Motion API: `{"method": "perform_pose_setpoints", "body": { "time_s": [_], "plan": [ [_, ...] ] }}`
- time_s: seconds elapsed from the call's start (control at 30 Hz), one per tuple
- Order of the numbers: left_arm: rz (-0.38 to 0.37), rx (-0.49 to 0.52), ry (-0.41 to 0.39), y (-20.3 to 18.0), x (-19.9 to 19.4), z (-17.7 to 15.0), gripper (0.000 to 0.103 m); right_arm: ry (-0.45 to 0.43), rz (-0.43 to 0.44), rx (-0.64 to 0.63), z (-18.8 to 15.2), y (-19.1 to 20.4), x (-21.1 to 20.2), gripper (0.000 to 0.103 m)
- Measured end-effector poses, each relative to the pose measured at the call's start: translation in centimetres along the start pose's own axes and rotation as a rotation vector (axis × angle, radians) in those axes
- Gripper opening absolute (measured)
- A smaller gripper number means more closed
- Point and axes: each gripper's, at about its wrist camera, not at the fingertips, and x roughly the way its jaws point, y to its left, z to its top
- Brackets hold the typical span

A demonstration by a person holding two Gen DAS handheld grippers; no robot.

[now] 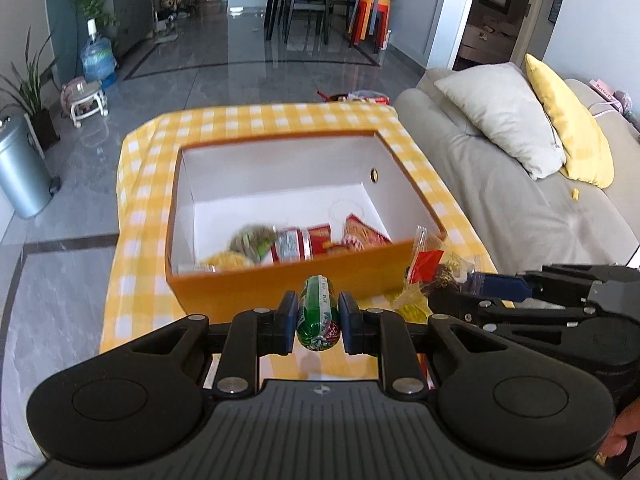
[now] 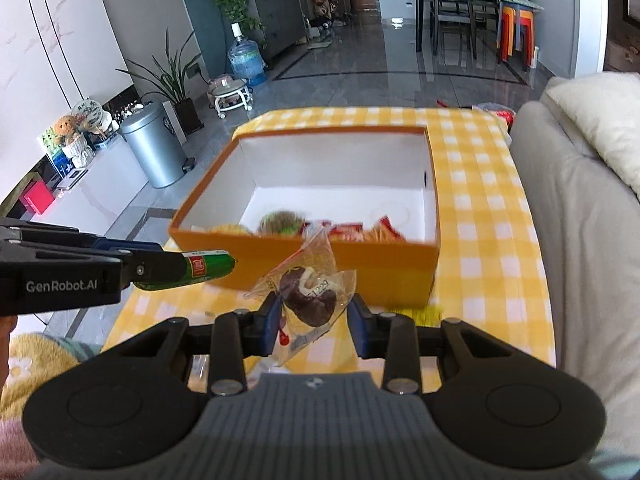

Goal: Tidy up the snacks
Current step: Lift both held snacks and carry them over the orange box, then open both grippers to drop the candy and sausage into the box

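An orange box [image 1: 280, 276] [image 2: 360, 260] with a white inside stands on the yellow checked tablecloth [image 1: 140, 200] [image 2: 480, 200]; several snack packs [image 1: 292, 242] [image 2: 340, 230] lie at its near end. My left gripper [image 1: 319, 316] [image 2: 156, 268] is shut on a green sausage stick [image 1: 318, 308] [image 2: 200, 270], held just in front of the box's near wall. My right gripper [image 2: 314, 316] [image 1: 472, 284] is shut on a clear wrapper with a dark chocolate snack [image 2: 312, 296] [image 1: 432, 272], near the box's near right corner.
A grey sofa [image 1: 520, 200] [image 2: 580, 240] with white and yellow cushions runs along the table's right side. A metal bin [image 2: 156, 148] [image 1: 20, 168], plants and a water bottle stand on the floor to the left. More packets [image 1: 368, 98] lie beyond the table's far edge.
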Motion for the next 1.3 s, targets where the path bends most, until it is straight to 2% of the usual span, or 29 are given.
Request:
{"method": "perform_pose_setpoints", "body": {
  "time_s": [0.4, 0.53, 0.63, 0.97, 1.3],
  "plan": [
    [0.034, 0.003, -0.046, 2.9, 2.7, 5.5, 0.023, -0.008, -0.009, -0.029, 7.0, -0.9, 4.6, 0.033],
    [0.024, -0.025, -0.018, 4.4, 4.9, 7.2, 0.023, 0.021, -0.003, 0.002, 9.1, -1.8, 7.3, 0.033],
    [0.048, -0.006, 0.008, 5.0, 7.2, 8.1, 0.023, 0.051, -0.013, -0.002, 10.2, -2.1, 9.8, 0.033],
    [0.223, 0.206, 0.127, 5.4, 14.6, 8.0, 0.024, 0.173, -0.113, -0.097, 11.1, -2.8, 17.9, 0.033],
    [0.283, 0.285, 0.197, 5.8, 18.7, 7.4, 0.024, 0.269, -0.140, -0.097, 10.5, -3.9, 22.9, 0.034]
  ]
}}
